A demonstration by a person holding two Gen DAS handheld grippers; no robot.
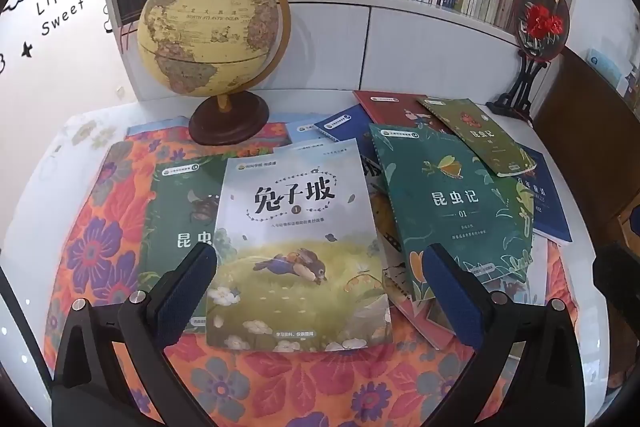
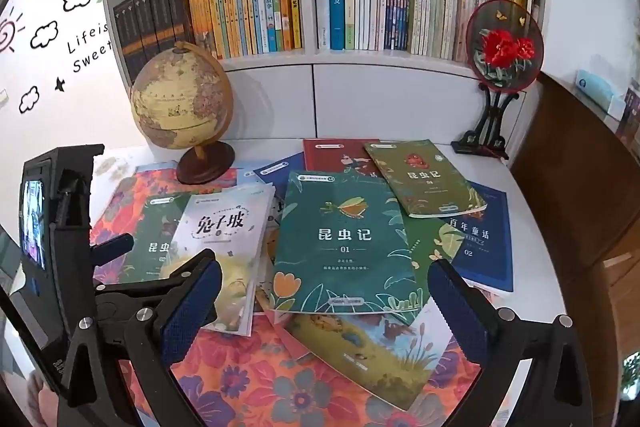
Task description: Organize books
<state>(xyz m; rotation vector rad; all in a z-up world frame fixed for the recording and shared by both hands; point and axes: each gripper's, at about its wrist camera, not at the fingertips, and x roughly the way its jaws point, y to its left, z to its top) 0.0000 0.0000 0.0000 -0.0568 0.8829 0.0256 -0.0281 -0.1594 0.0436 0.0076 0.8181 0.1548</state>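
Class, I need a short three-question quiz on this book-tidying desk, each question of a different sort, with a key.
1. True or false: the left gripper is shut on the pale rabbit book.
2. What stands at the desk's back left? A) lamp B) globe C) vase
3. Fill in: the olive book lies partly on the blue book and beside the ____ book with 01.

Key: 1 false, both the left and right gripper are open; 2 B; 3 teal.
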